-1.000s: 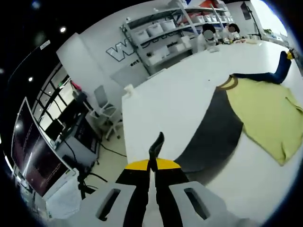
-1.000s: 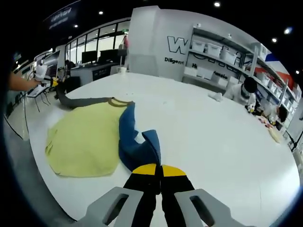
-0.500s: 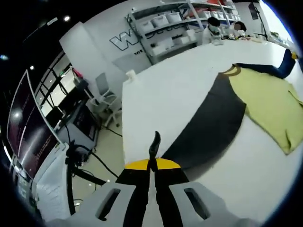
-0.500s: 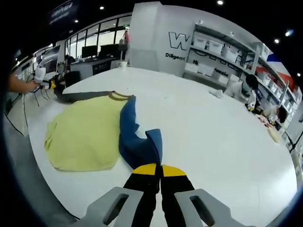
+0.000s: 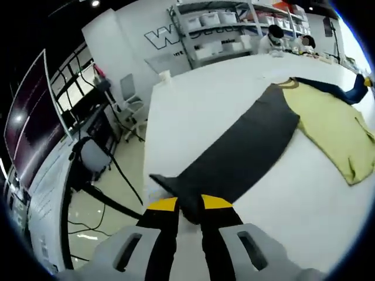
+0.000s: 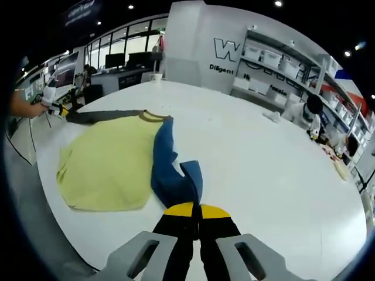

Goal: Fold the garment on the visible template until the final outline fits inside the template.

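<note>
With both grippers' fingers clenched on the garment's [image 6: 105, 164] sleeves, dark [image 5: 234, 158] left, blue [image 6: 170, 170] right, spread on the desk [image 6: 263, 175], we risk dragging it off the edge.

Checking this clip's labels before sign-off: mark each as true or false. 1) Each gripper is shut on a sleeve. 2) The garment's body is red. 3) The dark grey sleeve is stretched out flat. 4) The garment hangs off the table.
1) True: the left gripper grips the dark grey sleeve, the right gripper the blue sleeve.
2) False: the body is yellow-green.
3) True.
4) False: it lies on the white table.
</note>
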Action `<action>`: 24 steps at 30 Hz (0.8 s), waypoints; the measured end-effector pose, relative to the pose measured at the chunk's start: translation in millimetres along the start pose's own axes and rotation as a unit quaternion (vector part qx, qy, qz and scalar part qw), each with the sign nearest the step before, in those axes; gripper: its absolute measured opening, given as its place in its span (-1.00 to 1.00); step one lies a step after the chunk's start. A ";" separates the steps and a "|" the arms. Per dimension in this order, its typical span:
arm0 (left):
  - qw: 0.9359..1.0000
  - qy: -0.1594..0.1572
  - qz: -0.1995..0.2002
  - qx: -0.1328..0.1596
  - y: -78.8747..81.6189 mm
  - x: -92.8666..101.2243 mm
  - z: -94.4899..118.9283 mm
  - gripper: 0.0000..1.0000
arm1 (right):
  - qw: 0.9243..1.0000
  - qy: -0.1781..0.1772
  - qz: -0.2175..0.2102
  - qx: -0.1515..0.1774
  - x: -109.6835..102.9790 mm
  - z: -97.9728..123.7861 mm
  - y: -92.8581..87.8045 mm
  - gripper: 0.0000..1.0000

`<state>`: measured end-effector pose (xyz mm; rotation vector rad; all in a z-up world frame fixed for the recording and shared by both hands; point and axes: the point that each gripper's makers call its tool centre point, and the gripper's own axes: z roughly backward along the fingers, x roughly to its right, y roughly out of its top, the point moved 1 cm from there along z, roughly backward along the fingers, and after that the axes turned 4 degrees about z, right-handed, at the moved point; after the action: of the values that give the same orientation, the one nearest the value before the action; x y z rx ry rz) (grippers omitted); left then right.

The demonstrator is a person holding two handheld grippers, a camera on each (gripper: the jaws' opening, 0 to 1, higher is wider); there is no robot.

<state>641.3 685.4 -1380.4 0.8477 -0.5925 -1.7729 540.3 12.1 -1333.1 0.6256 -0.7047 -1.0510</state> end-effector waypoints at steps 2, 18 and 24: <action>1.000 -0.001 0.000 -0.002 -2.6 0.9 1.3 -0.69 | 1.000 0.000 0.000 0.002 0.4 -0.1 1.4 -1.00; 1.000 -0.018 -0.010 0.008 -1.5 15.8 4.5 -0.56 | 1.000 -0.012 -0.010 0.021 16.5 5.6 16.4 -1.00; 0.999 -0.025 -0.022 0.011 -2.6 22.2 8.9 -0.55 | 0.999 -0.023 -0.023 0.039 32.1 9.3 31.1 -1.00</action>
<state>628.1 665.5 -1382.6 0.8379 -0.6311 -1.8350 560.6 -7.1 -1297.1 0.6894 -0.7781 -1.0885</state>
